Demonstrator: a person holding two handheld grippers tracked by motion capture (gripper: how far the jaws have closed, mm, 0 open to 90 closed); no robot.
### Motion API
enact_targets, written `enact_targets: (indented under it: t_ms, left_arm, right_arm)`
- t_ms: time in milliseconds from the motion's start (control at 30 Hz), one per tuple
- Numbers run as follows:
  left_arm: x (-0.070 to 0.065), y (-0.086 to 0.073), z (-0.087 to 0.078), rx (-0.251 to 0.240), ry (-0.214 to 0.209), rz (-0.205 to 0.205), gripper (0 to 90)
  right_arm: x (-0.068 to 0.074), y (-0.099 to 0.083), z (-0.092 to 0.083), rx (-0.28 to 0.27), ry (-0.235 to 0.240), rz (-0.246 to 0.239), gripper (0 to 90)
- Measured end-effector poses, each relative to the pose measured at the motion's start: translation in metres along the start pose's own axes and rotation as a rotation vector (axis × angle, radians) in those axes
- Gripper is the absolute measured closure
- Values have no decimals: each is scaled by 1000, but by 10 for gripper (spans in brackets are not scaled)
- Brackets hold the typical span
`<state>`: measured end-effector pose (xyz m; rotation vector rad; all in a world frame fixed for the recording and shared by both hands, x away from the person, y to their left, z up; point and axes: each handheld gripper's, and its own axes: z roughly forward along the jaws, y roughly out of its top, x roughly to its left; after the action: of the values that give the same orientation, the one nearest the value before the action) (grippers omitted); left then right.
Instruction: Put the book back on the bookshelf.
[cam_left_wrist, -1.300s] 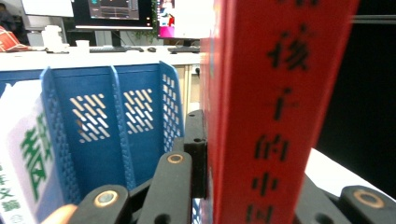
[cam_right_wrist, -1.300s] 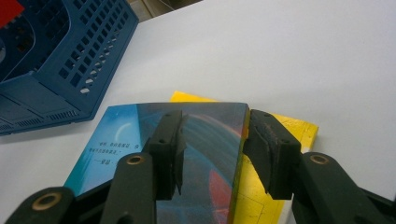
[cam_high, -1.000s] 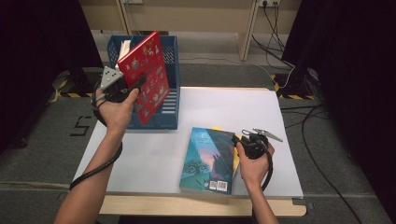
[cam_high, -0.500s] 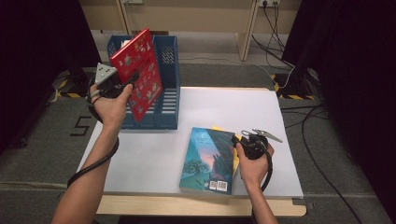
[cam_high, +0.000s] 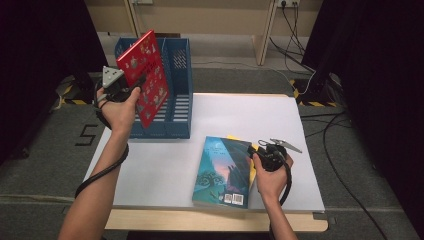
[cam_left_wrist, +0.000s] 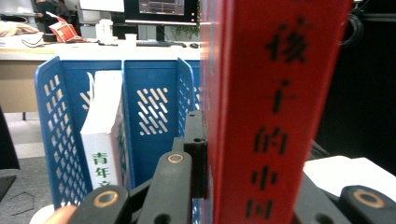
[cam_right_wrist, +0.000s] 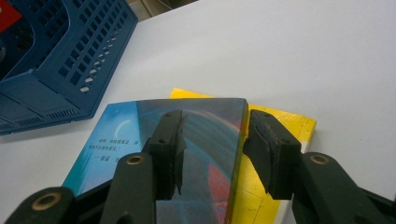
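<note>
Left gripper (cam_high: 131, 89) clamped on red book (cam_high: 148, 75), right gripper (cam_right_wrist: 212, 140) parted over blue book (cam_right_wrist: 196, 154)

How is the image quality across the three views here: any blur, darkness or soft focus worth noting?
High view: even light on the white table, dark surroundings, slightly soft. Left gripper view: the red book is very close, its spine lettering blurred, while the blue file rack reads sharper. Right gripper view: bright, the teal book fairly sharp, the jaws near the lens soft.
</note>
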<state>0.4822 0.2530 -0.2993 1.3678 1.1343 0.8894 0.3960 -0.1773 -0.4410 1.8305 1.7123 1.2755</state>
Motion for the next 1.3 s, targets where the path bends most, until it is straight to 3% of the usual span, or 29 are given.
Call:
enact_targets:
  t_ms: [700, 1300]
  left_arm:
    - [3, 0, 11, 3, 41, -9, 793]
    - [3, -5, 36, 4, 76, -8, 793]
  right_arm:
    - [2, -2, 2, 9, 6, 3, 565]
    - [2, -1, 1, 0, 9, -7, 565]
